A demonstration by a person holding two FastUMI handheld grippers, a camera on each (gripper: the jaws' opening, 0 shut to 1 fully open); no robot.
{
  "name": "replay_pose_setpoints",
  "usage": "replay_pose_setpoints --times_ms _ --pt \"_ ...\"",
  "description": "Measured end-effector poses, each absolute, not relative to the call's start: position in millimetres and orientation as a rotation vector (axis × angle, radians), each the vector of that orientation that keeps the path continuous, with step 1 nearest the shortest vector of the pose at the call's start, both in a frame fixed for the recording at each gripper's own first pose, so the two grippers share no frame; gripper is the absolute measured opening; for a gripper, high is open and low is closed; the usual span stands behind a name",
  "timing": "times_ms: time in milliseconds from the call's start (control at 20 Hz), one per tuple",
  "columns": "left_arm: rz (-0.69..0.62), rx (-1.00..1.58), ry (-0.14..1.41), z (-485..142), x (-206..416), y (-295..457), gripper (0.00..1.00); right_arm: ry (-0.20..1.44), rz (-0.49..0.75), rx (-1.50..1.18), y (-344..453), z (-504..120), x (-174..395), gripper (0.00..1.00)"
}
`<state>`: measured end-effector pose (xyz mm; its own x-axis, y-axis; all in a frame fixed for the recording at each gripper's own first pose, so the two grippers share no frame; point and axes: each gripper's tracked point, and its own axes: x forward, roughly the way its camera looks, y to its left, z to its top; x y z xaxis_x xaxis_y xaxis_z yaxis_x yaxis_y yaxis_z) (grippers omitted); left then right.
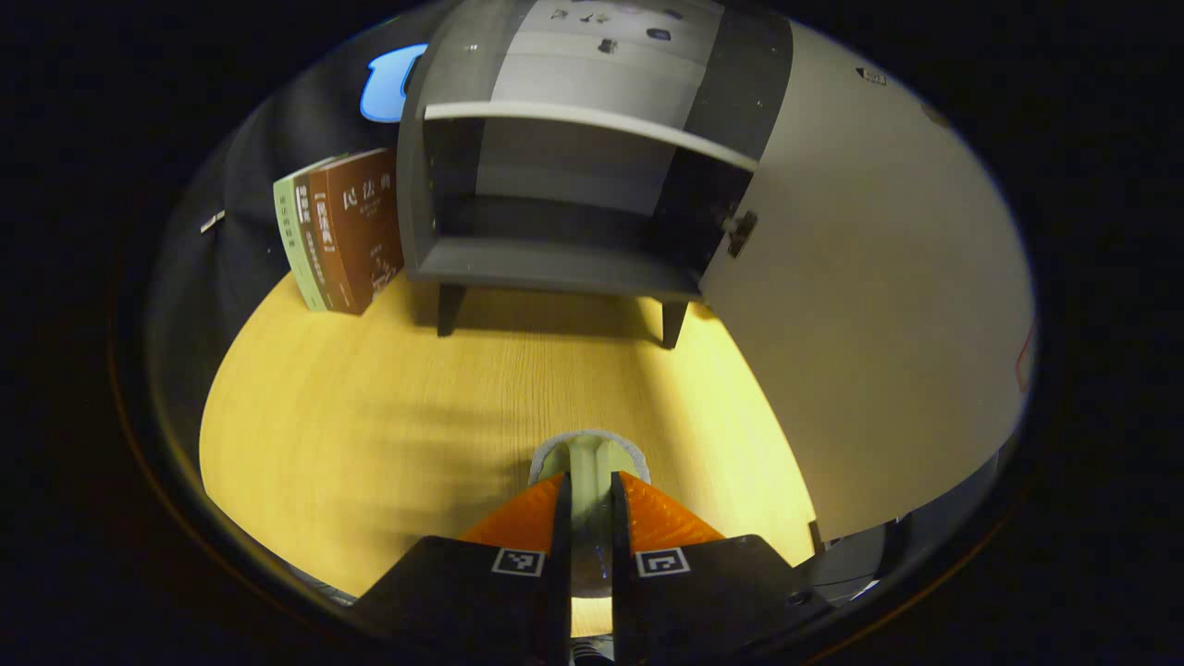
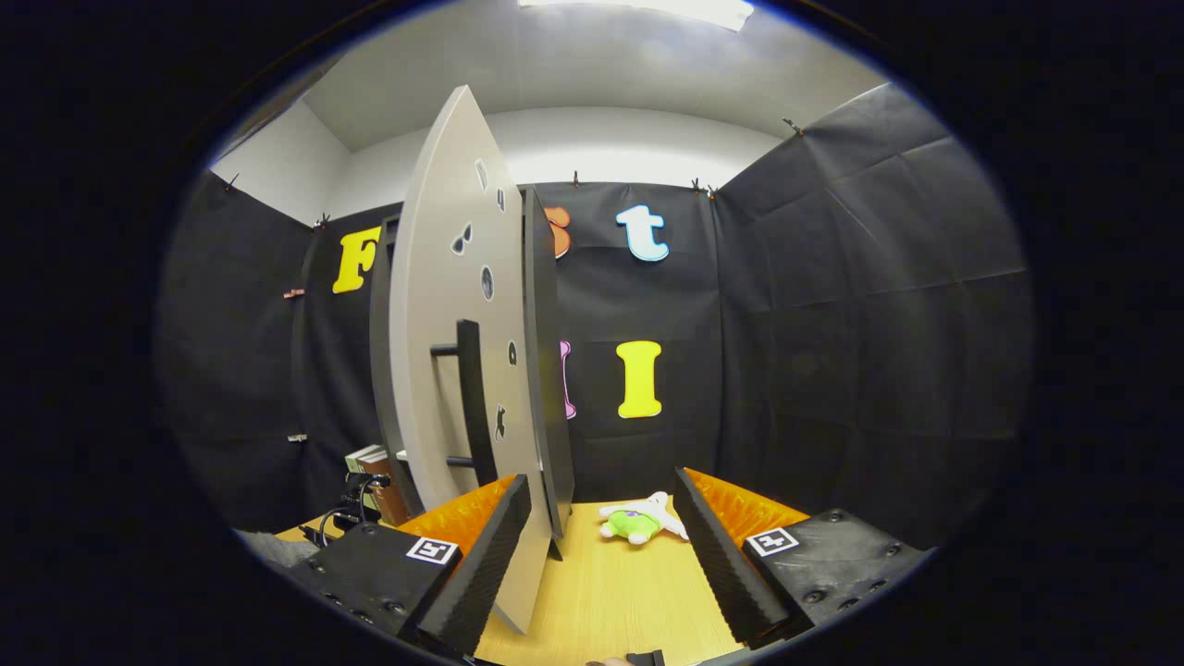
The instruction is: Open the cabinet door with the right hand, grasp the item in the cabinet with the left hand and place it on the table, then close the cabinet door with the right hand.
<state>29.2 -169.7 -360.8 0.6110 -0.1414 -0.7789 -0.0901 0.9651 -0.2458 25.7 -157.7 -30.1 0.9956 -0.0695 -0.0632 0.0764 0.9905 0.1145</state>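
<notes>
Between our left gripper's [image 1: 589, 504] jaws sits the item [image 1: 588, 453], a small pale thing with a soft fuzzy rim, squeezed tight from both sides. It hangs low over the near part of the bench [image 1: 370, 425], out of the cabinet [image 1: 555, 231], and we cannot tell if it touches the wood yet. We think it is light and squashy, so it should not break or slip, and a gentle pinch across its middle looks like enough. We would just let it down softly so it does not roll. Our right gripper [image 2: 601, 536] has its jaws spread wide and holds nothing. It waits just beside the open cabinet door [image 2: 453, 351], near the door's lower edge, and the dark handle [image 2: 470, 398] is higher up. A little green and white plush toy [image 2: 638, 523] lies toward the far edge of the bench. Some books [image 1: 342, 231] stand beside the cabinet at the far left. The bench is smooth yellow wood, black cloth hangs all around, and a bright light shines from the ceiling.
</notes>
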Motion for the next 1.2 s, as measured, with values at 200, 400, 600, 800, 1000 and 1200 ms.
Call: replay_pose_setpoints --times_ms 200,400,600,800,1000,1200 --pt "0.01 -0.229 0.928 -395 23 -180 0.22 0.091 -0.035 0.143 -166 -44 44 0.97" --pt "0.018 -0.207 0.981 -429 8 -186 0.26 0.095 0.007 0.147 -170 -49 60 0.97" --pt "0.032 -0.225 0.971 -435 6 -188 0.27 0.113 0.048 0.134 -167 -57 67 0.97" --pt "0.045 -0.195 0.965 -428 7 -180 0.57 0.141 0.094 0.121 -162 -66 68 0.97" --pt "0.082 -0.137 0.903 -401 4 -159 0.84 0.146 0.193 0.137 -141 -65 69 1.0" --pt "0.111 -0.05 0.701 -322 11 -141 0.96 0.135 0.304 0.145 -120 -63 69 0.97"
